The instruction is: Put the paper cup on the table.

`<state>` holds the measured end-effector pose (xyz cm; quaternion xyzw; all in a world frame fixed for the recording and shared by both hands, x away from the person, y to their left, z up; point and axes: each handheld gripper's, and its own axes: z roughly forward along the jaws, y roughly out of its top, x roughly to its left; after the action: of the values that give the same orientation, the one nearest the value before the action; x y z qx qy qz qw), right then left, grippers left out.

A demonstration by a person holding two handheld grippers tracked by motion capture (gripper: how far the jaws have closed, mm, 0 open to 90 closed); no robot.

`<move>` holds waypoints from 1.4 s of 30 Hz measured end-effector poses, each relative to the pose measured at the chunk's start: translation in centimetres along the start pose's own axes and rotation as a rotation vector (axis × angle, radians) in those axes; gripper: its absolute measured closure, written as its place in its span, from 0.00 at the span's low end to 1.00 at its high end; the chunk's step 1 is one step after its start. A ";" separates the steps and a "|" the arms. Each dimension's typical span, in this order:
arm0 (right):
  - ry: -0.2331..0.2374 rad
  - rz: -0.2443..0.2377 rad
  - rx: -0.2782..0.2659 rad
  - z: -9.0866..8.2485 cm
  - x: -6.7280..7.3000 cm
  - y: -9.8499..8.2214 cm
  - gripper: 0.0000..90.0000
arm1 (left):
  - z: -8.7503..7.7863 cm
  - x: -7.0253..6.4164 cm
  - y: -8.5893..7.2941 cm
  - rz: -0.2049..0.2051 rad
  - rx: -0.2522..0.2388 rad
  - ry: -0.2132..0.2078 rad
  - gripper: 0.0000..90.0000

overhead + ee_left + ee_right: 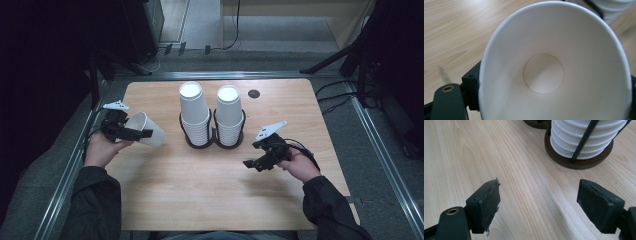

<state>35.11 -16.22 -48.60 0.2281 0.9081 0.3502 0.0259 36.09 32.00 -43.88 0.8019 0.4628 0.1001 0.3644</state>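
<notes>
Wooden table [165, 200] with a light top sits on a grey floor [380, 145], and the room around it is dark. Left gripper [142, 133] pinches a white paper cup [146, 128] lying on its side, mouth toward the gripper. Just beside it, on its right, two cup stacks [196, 116] stand in a dark holder [214, 144]. Right gripper [248, 164] has jaws spread wide over bare wood, holding nothing, near the holder.

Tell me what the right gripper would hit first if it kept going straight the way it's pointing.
Probably the holder's dark round base under the right cup stack. The right gripper stands open and empty, aimed across bare table toward it, though depth is hard to judge.
</notes>
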 end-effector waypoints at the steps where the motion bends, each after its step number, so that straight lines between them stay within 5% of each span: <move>1: -0.002 0.004 0.001 -0.1 0.1 -0.1 0.21 | 0.0 0.3 0.1 -0.009 0.004 0.016 0.15; 5: -0.004 0.013 0.000 -0.2 0.1 -0.3 0.21 | 0.6 1.4 0.2 -0.024 0.015 0.041 0.15; 9: 0.004 0.028 -0.015 -0.4 0.2 -0.6 0.21 | 1.4 1.9 0.3 -0.018 0.060 0.132 0.14; 19: -0.009 0.037 -0.011 -0.9 0.3 -1.2 0.21 | 3.6 2.4 0.3 0.010 0.145 0.212 0.13; 42: -0.012 0.039 -0.006 -1.1 0.3 -1.3 0.21 | 4.1 2.3 0.6 -0.006 0.134 0.158 0.04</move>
<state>34.10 -17.60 -48.60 0.2479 0.9023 0.3519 0.0249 39.84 31.68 -46.86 0.8126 0.4982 0.1310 0.2728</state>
